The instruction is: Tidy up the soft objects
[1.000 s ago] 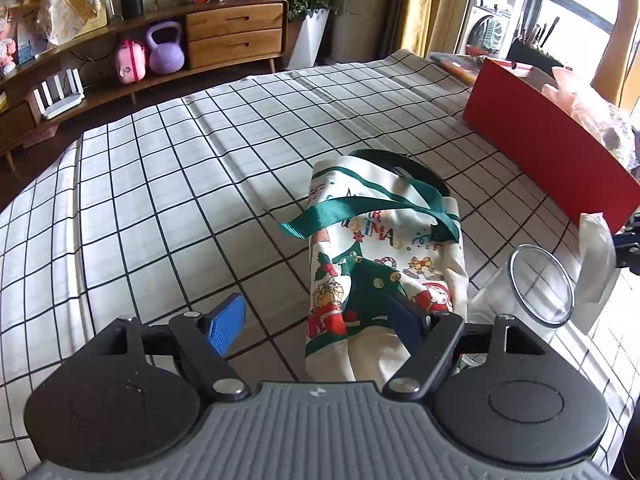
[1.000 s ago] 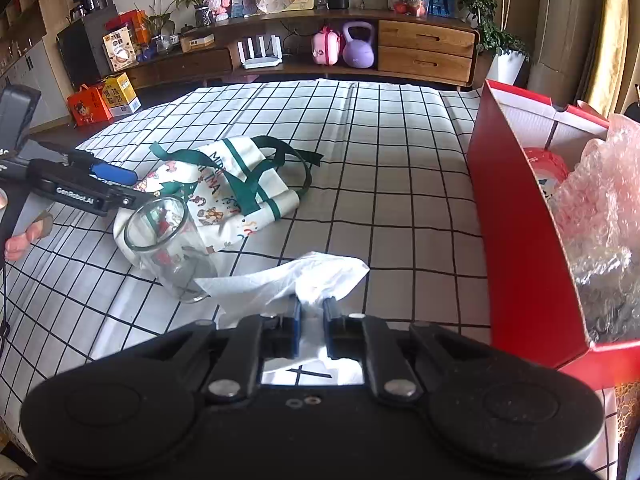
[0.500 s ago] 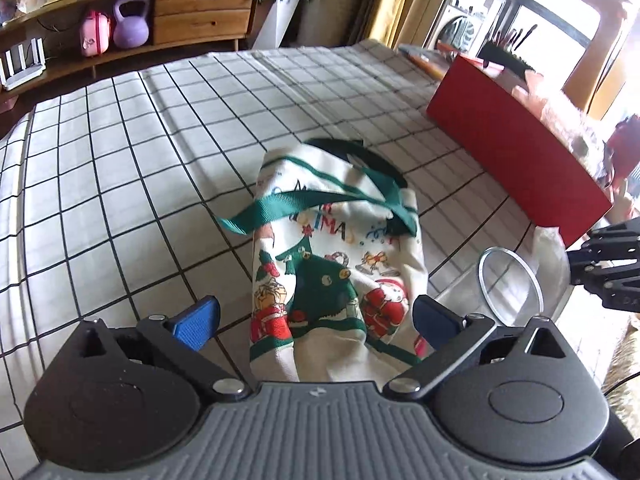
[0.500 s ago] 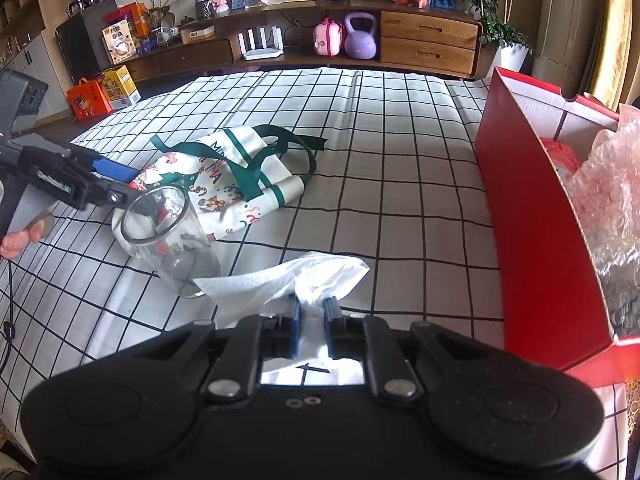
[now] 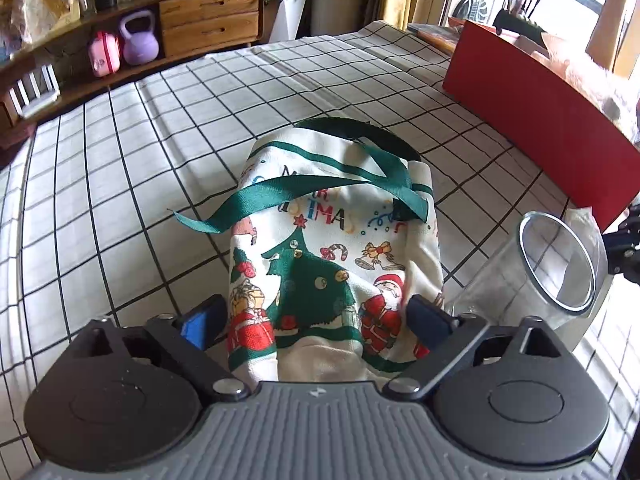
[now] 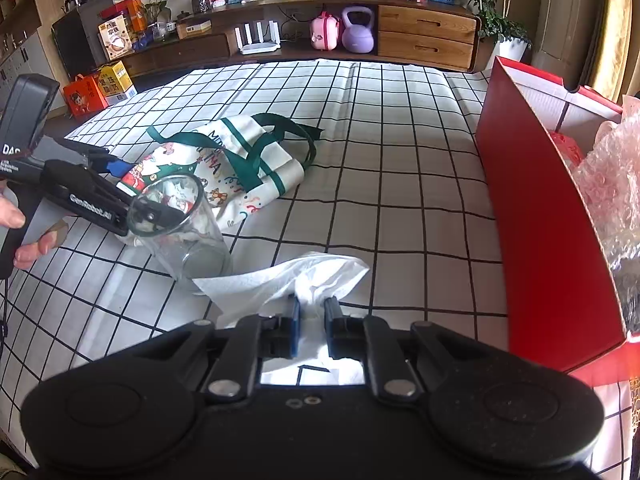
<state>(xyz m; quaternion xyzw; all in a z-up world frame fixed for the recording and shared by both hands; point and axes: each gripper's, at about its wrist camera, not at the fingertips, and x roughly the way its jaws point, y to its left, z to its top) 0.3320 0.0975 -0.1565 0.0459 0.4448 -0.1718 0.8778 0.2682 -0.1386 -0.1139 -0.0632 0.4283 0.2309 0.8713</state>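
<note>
A cream Christmas-print tote bag (image 5: 328,264) with green straps lies on the checked cloth. My left gripper (image 5: 316,320) is open, its fingers on either side of the bag's near end. In the right wrist view the bag (image 6: 240,160) lies at centre left with the left gripper (image 6: 108,176) at it. My right gripper (image 6: 312,316) is shut on a white tissue (image 6: 288,280) that rests on the cloth. A red box (image 6: 540,220) holding bubble wrap (image 6: 612,184) stands to the right.
A clear glass (image 6: 180,224) stands between bag and tissue; it also shows in the left wrist view (image 5: 552,268). The red box (image 5: 540,104) borders the right side. A wooden sideboard (image 6: 360,36) with a purple kettlebell stands behind the checked cloth (image 6: 400,140).
My left gripper has moved forward so that its open fingers now straddle the bag's near end. My right gripper stays shut on the tissue and has barely moved.
</note>
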